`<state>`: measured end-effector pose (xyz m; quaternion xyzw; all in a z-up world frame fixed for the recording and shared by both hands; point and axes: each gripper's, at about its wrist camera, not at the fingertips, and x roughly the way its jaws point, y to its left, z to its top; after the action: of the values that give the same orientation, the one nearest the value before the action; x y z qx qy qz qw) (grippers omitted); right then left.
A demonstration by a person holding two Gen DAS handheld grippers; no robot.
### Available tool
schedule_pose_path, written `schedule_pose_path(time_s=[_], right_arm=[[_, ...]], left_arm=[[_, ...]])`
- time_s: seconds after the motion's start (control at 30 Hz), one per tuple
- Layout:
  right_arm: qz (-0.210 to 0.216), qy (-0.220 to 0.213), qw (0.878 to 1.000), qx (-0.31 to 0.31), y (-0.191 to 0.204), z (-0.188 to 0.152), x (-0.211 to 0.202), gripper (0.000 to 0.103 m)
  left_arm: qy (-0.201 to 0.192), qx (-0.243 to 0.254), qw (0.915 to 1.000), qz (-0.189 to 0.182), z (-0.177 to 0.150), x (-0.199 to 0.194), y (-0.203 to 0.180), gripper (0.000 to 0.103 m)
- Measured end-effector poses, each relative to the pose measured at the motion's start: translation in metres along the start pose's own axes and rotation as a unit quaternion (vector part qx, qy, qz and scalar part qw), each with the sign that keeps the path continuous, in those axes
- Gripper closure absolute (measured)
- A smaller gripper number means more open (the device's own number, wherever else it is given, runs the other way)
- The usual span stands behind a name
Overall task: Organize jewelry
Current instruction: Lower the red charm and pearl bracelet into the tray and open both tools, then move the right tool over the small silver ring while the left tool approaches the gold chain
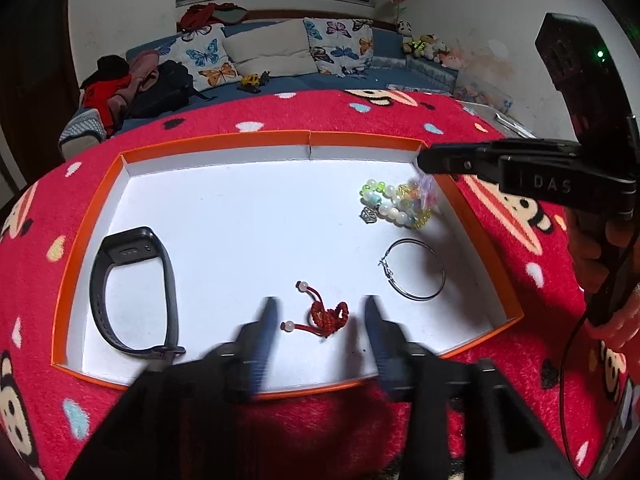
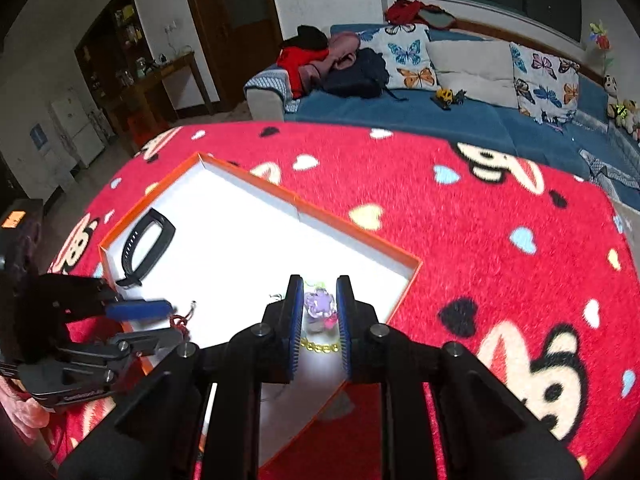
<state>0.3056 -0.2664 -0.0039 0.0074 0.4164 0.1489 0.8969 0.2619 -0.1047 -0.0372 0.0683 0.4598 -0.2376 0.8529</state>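
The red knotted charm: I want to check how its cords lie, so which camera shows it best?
The left wrist view. There the red knotted charm lies whole on the white floor of the orange box, between the open left gripper fingers. The right wrist view shows only a red scrap of it behind the left gripper.

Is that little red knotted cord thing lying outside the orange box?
No, the red knotted cord lies on the white floor inside the orange box, between the open fingers of the left gripper.
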Motion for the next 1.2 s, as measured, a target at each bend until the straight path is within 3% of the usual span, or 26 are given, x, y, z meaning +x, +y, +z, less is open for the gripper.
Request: schedule_pose_path(time_s=[0.23,0.3,0.53,0.9,1.2], right_arm=[[0.001,0.0,1.0,-0.001,0.003,-0.005,-0.008,0.083],[0.002,-0.002,1.0,-0.005,0.006,-0.006,-0.016,0.076],[0.02,-0.019,0.999,-0.025,0.029,-0.026,-0.056,0.075],[0.055,0.003,0.998,-0.035,0.057,-0.095,-0.095,0.075],[0.091,0.038,0.994,-0.035,0.085,-0.126,-0.066,0.075]], left_arm=[[-0.01,0.003,0.9999,0.004,0.001,-0.007,0.0,0.047],[-0.015,-0.003,0.9999,0.003,0.0,-0.015,0.0,0.047],[-0.042,-0.003,0.9987,0.028,-0.012,-0.062,-0.004,0.047],[-0.057,-0.019,0.9976,0.035,-0.07,-0.123,-0.012,0.047],[-0.06,-0.076,0.9948,0.031,-0.121,-0.14,-0.004,0.047]])
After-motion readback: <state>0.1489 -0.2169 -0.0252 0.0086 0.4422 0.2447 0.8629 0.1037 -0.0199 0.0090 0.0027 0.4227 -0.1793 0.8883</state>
